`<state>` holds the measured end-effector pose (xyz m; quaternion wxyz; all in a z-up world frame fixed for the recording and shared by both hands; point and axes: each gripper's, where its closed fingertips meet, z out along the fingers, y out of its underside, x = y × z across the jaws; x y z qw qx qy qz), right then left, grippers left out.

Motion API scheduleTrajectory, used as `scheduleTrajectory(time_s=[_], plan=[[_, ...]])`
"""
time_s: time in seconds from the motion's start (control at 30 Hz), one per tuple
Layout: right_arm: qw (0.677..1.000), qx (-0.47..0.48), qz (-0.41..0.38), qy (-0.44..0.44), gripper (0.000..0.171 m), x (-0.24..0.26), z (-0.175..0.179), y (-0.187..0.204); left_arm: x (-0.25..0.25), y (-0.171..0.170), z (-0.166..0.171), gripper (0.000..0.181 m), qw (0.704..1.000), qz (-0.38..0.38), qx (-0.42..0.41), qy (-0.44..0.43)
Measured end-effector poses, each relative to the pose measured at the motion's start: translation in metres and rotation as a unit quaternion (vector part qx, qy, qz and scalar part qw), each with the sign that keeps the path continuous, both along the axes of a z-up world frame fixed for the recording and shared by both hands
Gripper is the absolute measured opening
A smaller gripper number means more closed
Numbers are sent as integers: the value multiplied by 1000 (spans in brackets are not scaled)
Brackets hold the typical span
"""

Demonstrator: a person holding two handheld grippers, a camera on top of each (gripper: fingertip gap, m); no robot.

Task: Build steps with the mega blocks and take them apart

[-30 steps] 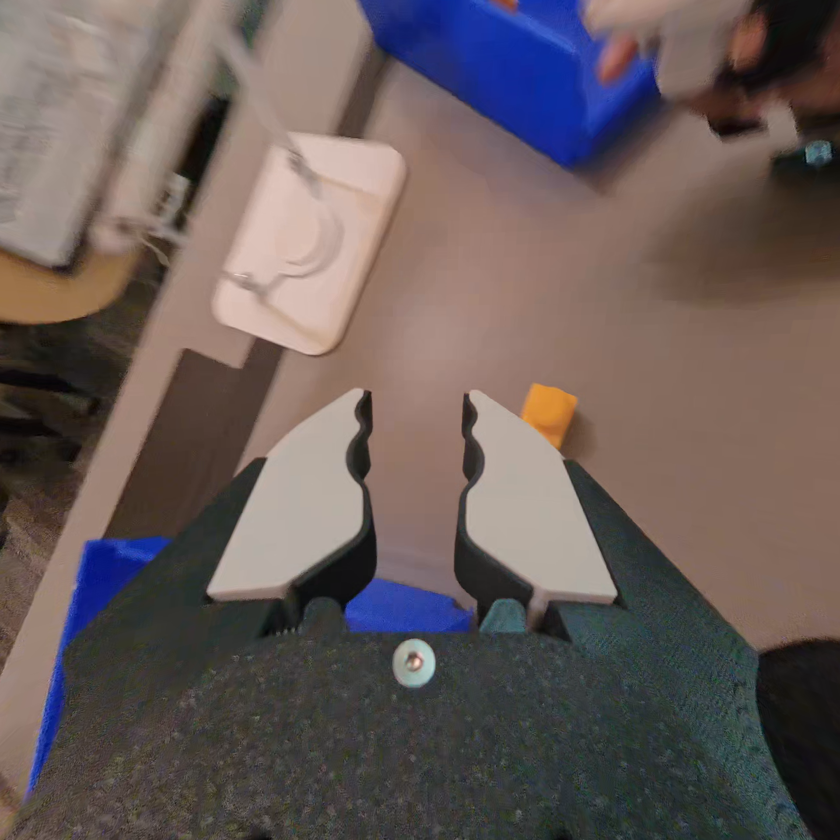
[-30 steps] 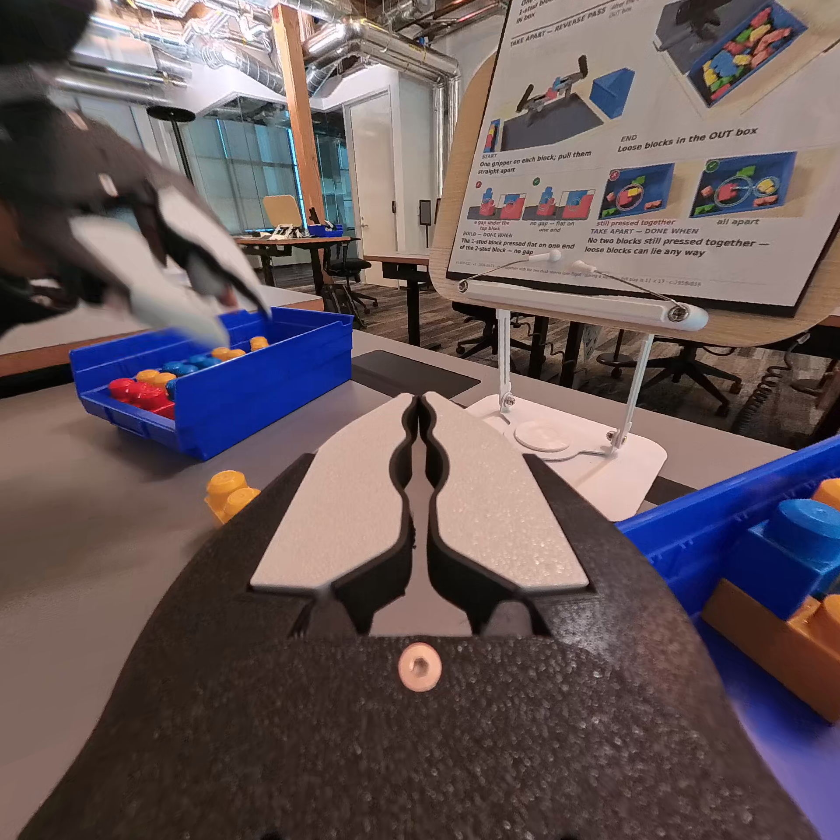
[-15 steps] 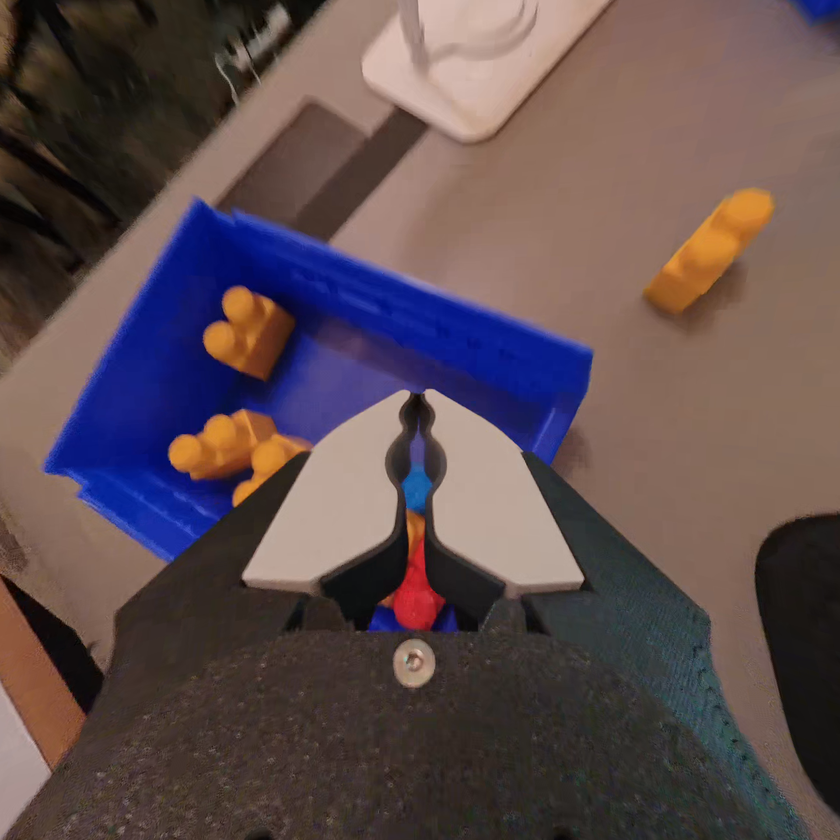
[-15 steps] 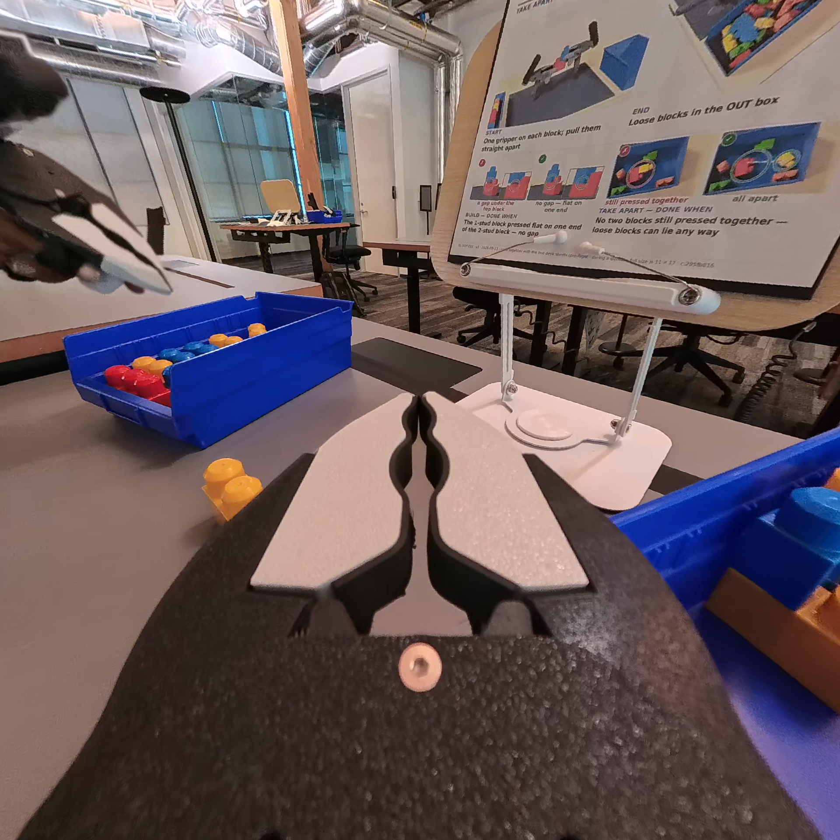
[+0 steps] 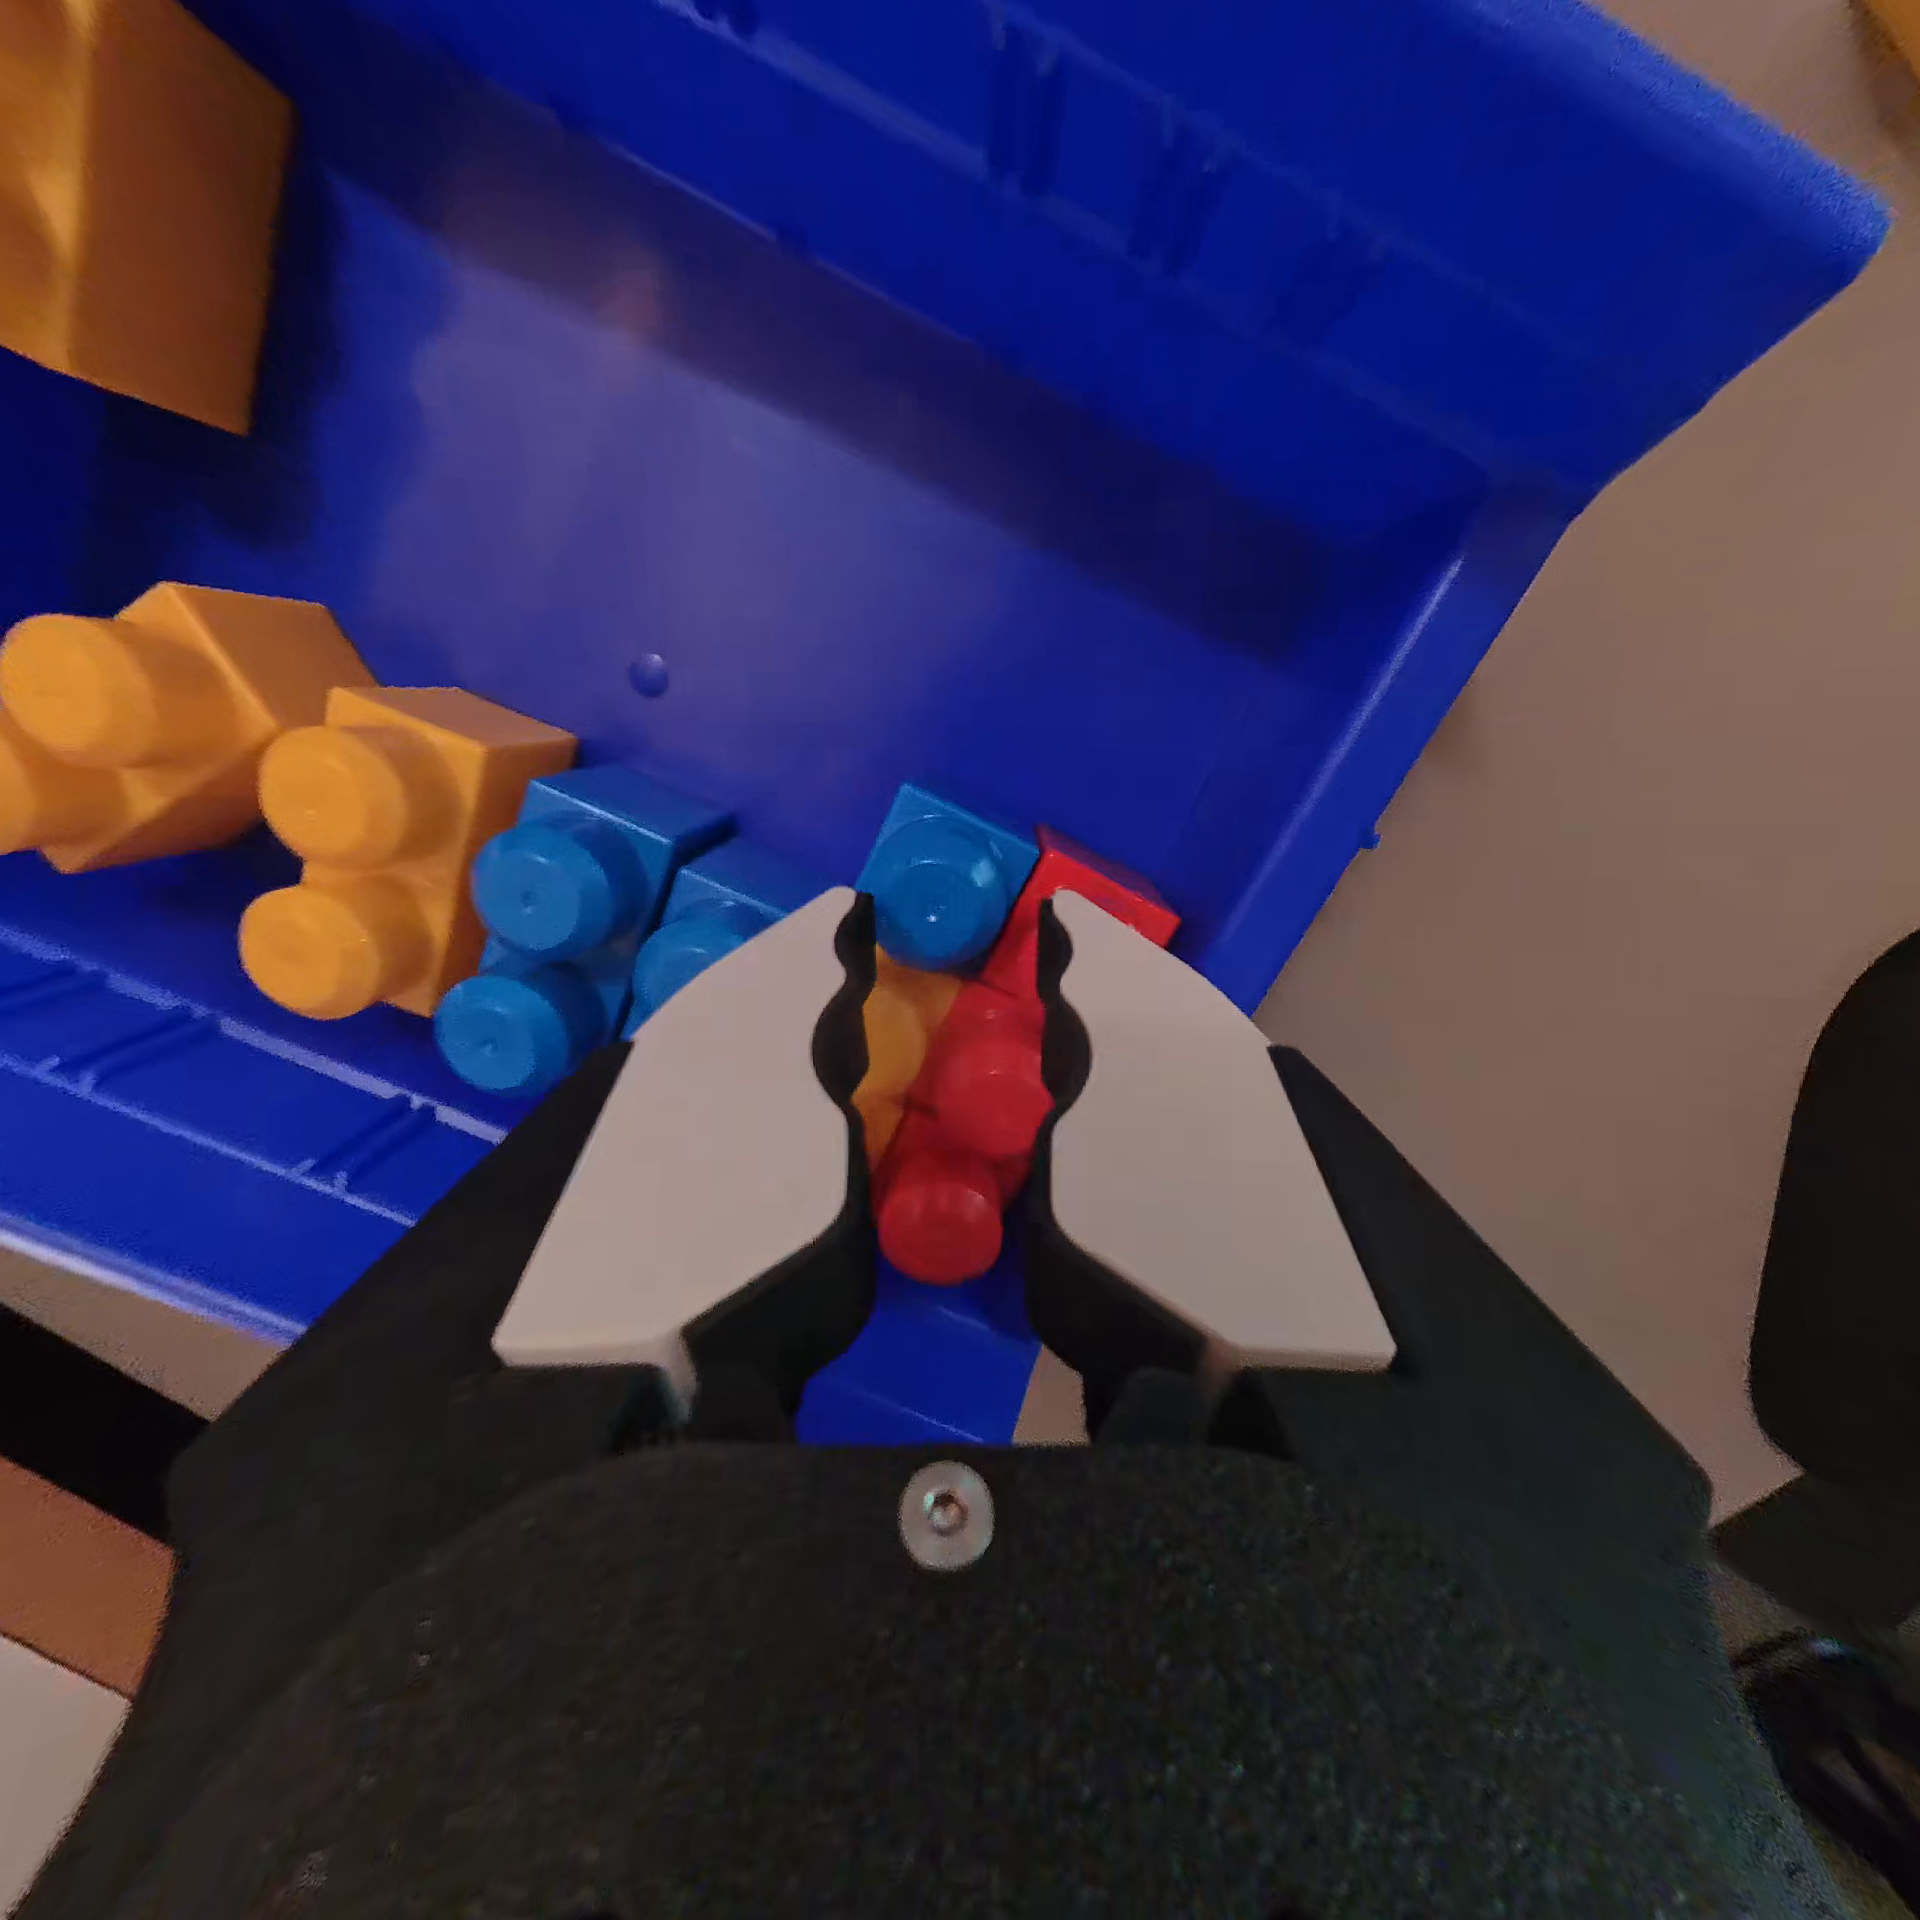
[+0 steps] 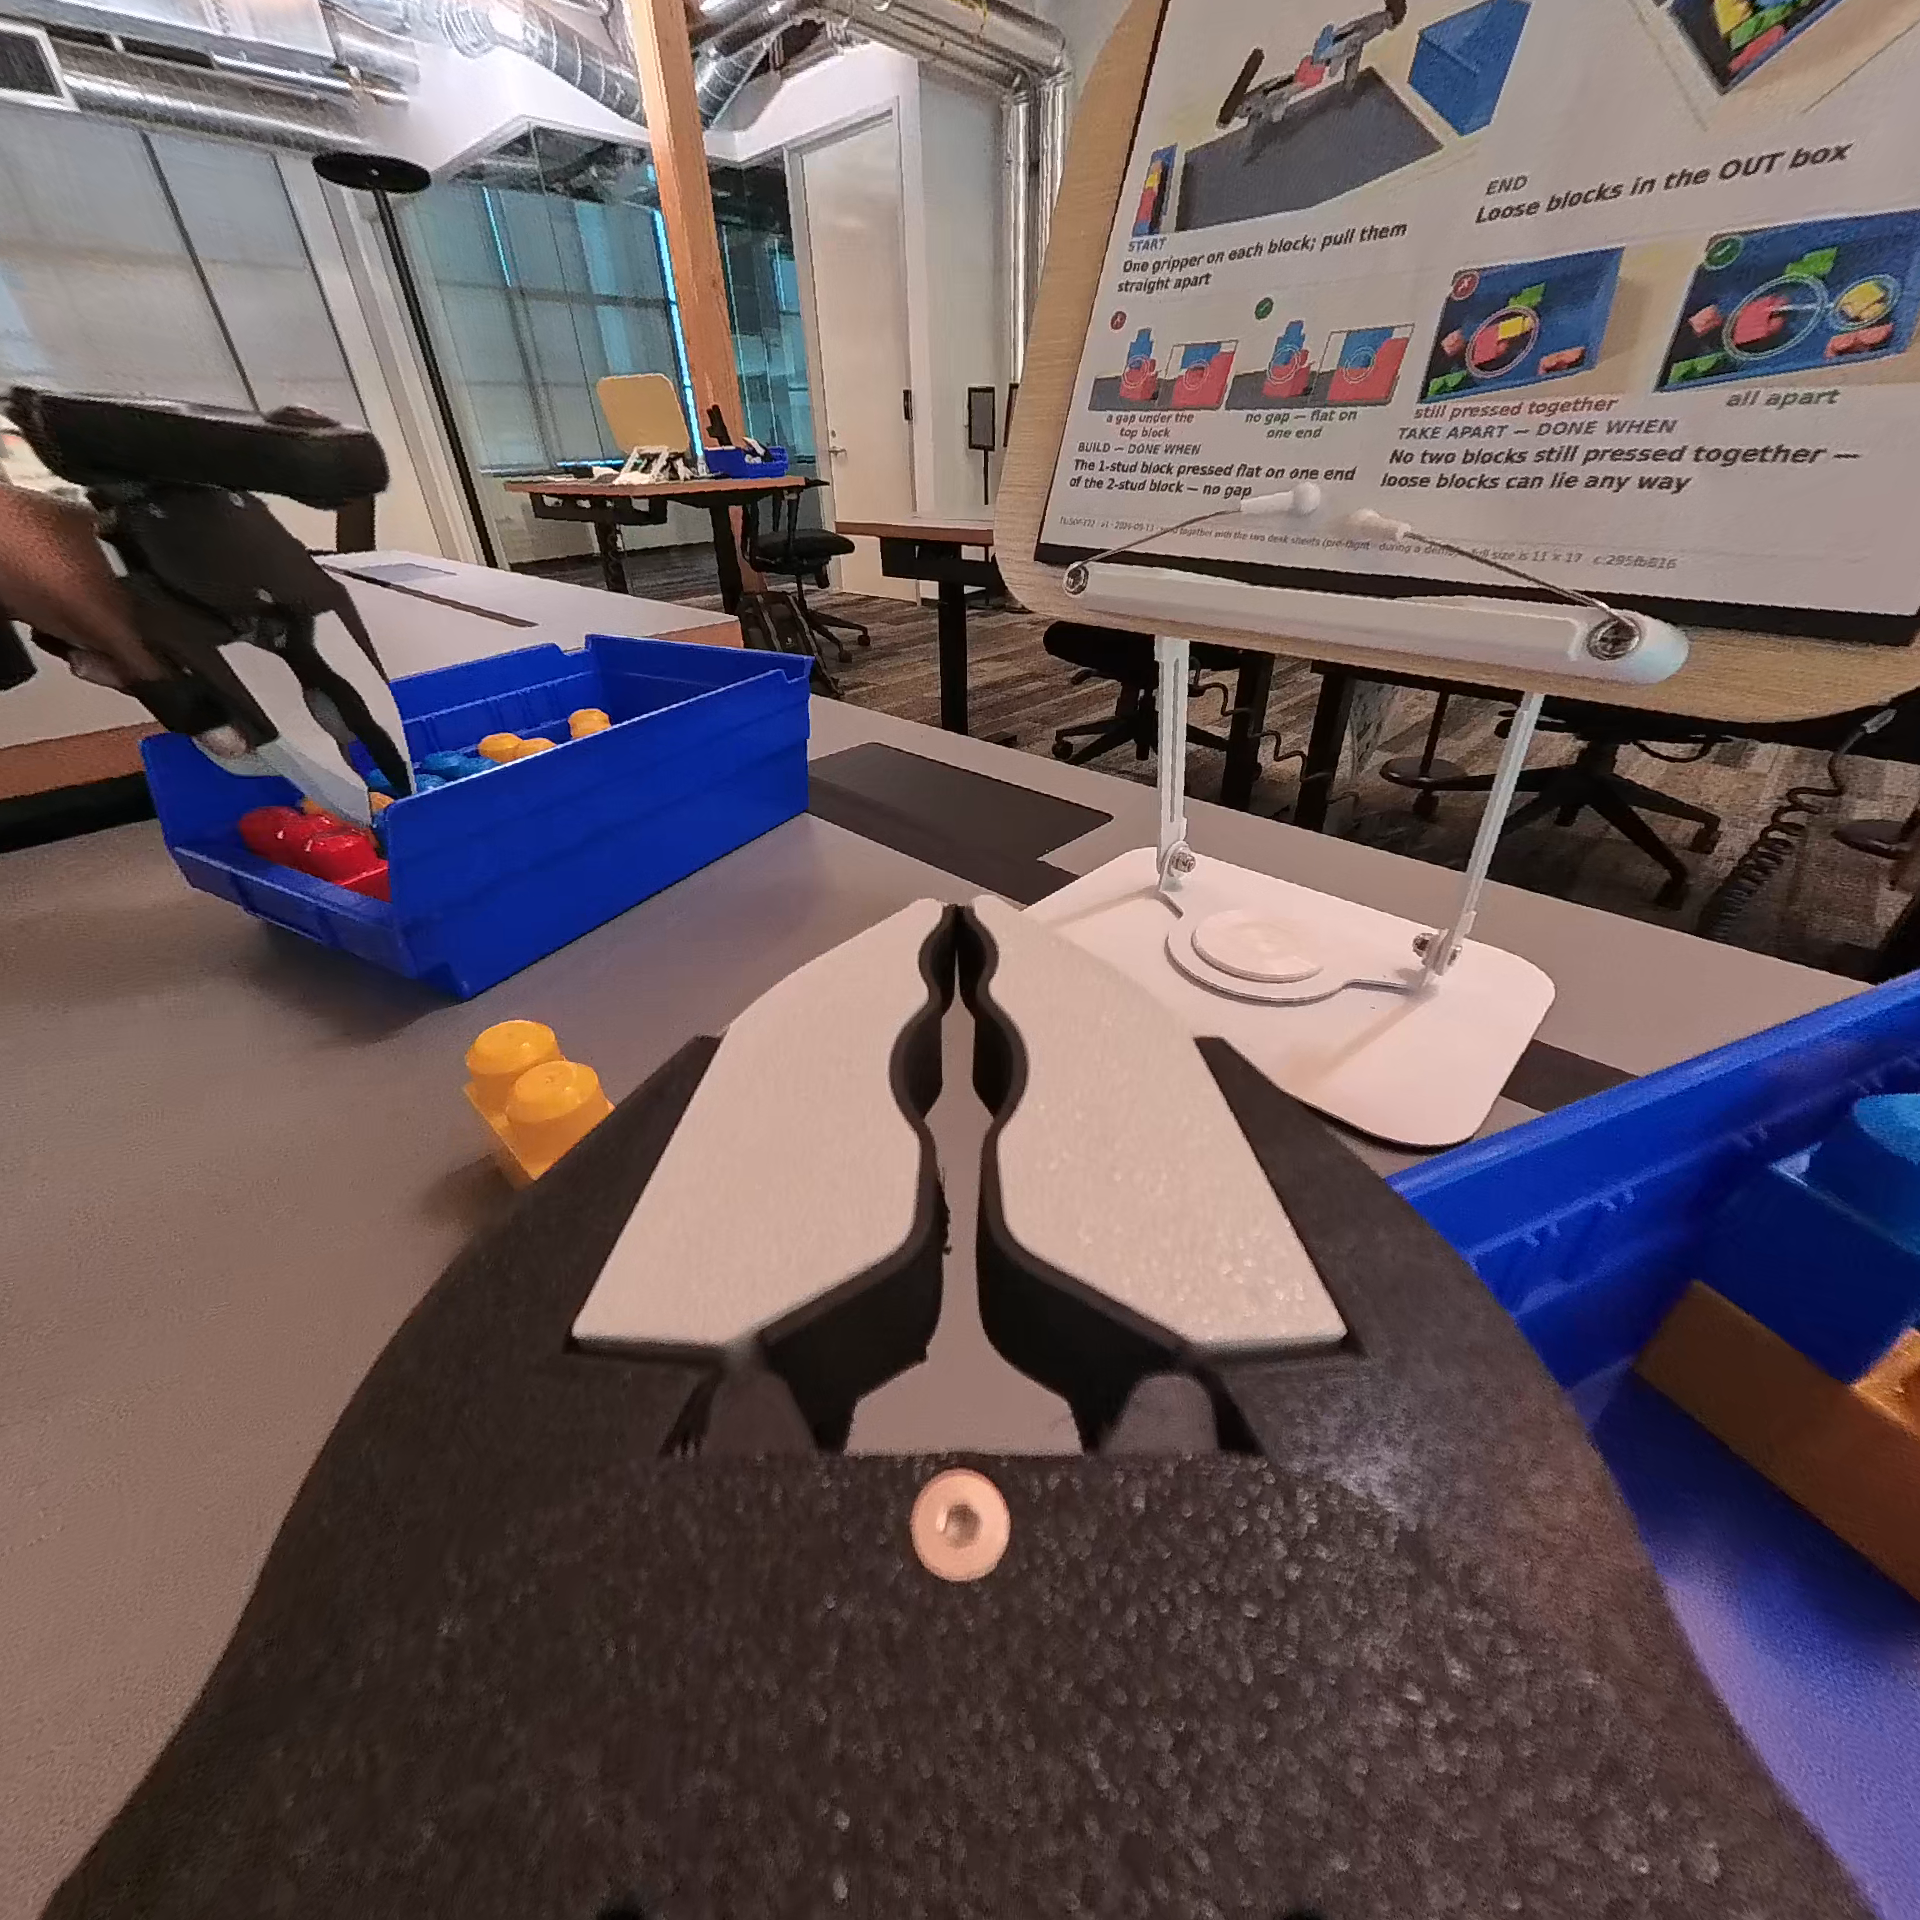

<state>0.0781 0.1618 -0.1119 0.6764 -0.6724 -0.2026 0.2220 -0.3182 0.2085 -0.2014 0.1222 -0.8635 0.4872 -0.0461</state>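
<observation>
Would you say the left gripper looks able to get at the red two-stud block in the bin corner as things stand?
Probably yes. The left gripper is open inside the blue bin, its jaws straddling the red block. An orange block crowds one side.

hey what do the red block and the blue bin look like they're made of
Red block: seemingly hard moulded plastic, glossy, with soft highlights on its rounded studs. Blue bin: apparently rigid moulded plastic, semi-gloss, with ribbed walls and a faint sheen on the floor.

Blocks (image 5: 395,862) in bin (image 5: 1039,312); lone block (image 6: 535,1107) on table (image 6: 208,1195) — between bins.
</observation>
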Motion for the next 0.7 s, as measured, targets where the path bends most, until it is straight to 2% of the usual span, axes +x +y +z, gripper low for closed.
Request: scheduleTrajectory(time_s=[0.03,0.3,0.4,0.7], plan=[[1000,-1,1,0,0,0,0,0,0,0,-3,30,1000,0,-7,7],[1000,-3,4,-2,0,-1,-1,0,-4,3,-19,29,996,-12,-32,83],[1000,-3,4,-1,0,0,-1,0,0,4,-17,29,996,-17,-27,83],[1000,-7,6,-4,0,-2,-3,0,19,13,39,29,998,-21,55,38]])
